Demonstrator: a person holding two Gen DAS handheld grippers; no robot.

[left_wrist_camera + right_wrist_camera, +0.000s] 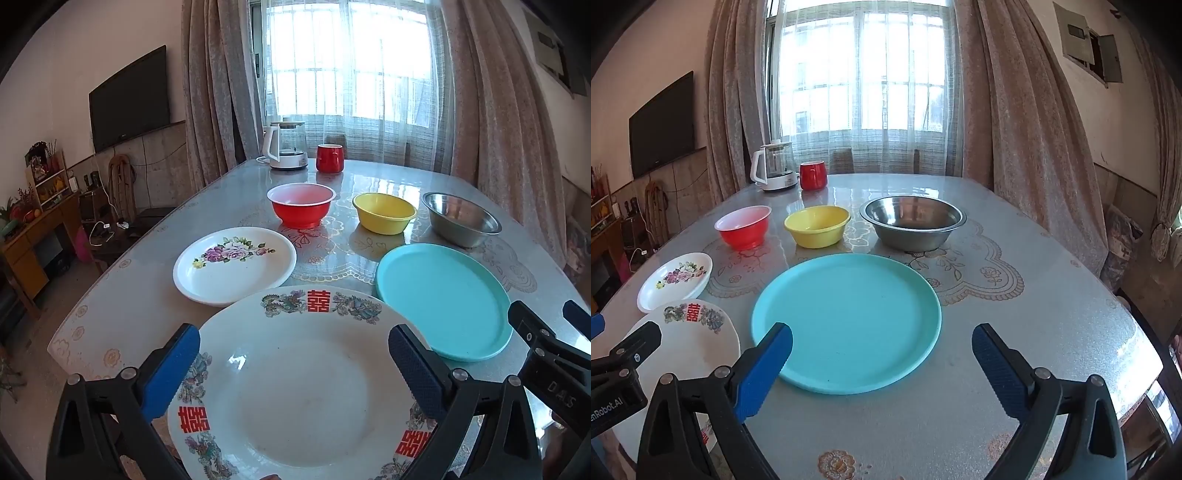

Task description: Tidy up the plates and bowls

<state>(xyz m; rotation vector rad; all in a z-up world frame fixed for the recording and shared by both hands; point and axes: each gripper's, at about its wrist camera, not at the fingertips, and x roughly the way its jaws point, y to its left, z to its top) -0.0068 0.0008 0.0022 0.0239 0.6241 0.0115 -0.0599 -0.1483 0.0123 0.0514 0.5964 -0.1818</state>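
Left hand-held gripper (293, 363) spread over near dragon plate (295, 387), right hand-held gripper (882, 356) spread near teal plate (846, 321), three bowls far on tabletop (1015, 332)

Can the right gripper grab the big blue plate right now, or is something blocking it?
Probably yes. The right gripper is open, and the blue plate lies flat just ahead of its fingers with nothing on it. The dragon plate sits off to its left, not in the way.
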